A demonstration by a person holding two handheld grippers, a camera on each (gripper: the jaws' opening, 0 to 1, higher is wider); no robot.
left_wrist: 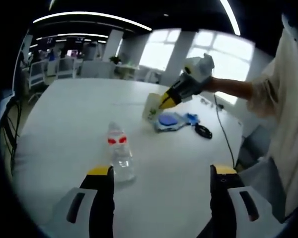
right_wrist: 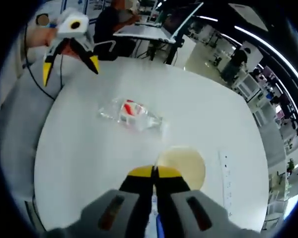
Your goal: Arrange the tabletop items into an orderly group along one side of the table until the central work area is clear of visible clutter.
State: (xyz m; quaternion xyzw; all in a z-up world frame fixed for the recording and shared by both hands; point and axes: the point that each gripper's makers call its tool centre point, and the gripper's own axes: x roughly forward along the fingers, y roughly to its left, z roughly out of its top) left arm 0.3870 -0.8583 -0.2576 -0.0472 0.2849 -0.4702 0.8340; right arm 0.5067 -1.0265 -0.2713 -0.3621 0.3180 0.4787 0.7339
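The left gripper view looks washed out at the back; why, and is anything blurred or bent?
Left gripper view: bright windows behind glare white; ceiling light strips curve from fisheye. Right gripper view: the bottle looks smeared, and the table edge bows.

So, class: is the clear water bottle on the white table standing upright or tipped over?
Upright. In the left gripper view the water bottle stands on its base on the table, its neck pointing up and the red label band level.

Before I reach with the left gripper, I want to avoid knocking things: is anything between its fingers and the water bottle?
Nothing visible is. The water bottle stands upright just ahead of the open left gripper, nearer its left finger, with bare table around it. The cup, held by the right gripper, sits farther back.
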